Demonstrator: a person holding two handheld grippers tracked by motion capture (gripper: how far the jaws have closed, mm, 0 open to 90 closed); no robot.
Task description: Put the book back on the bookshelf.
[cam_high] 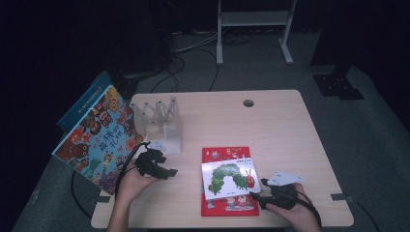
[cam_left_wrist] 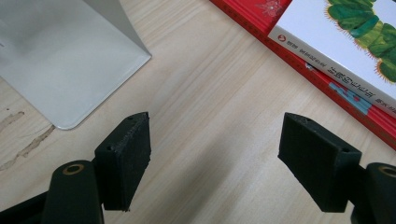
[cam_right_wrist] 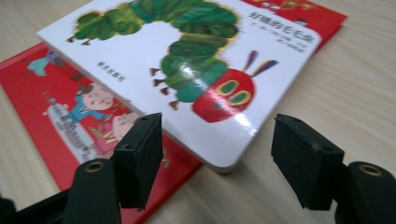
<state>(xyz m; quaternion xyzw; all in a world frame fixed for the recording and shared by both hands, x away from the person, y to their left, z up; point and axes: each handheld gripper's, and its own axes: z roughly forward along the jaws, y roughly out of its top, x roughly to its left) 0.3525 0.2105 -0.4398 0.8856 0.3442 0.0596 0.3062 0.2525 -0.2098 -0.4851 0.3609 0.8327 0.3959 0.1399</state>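
A white caterpillar book (cam_high: pixel 228 179) (cam_right_wrist: pixel 182 70) (cam_left_wrist: pixel 355 42) lies on top of a larger red book (cam_high: pixel 226 205) (cam_right_wrist: pixel 51 126) (cam_left_wrist: pixel 327 79) at the table's front middle. My right gripper (cam_high: pixel 261 192) (cam_right_wrist: pixel 217 158) is open at the white book's near right corner, one jaw over the red cover, the other over bare wood. My left gripper (cam_high: pixel 167 166) (cam_left_wrist: pixel 215 161) is open over bare table, left of the books and just in front of the clear rack's base (cam_left_wrist: pixel 60 65).
A clear acrylic book rack (cam_high: pixel 162 123) stands at the table's left. A colourful picture book (cam_high: pixel 99 140) leans off the left edge, with a blue one (cam_high: pixel 82 104) behind it. A cable hole (cam_high: pixel 248 103) sits at the back. The wooden table (cam_high: pixel 270 130) is bare on the right.
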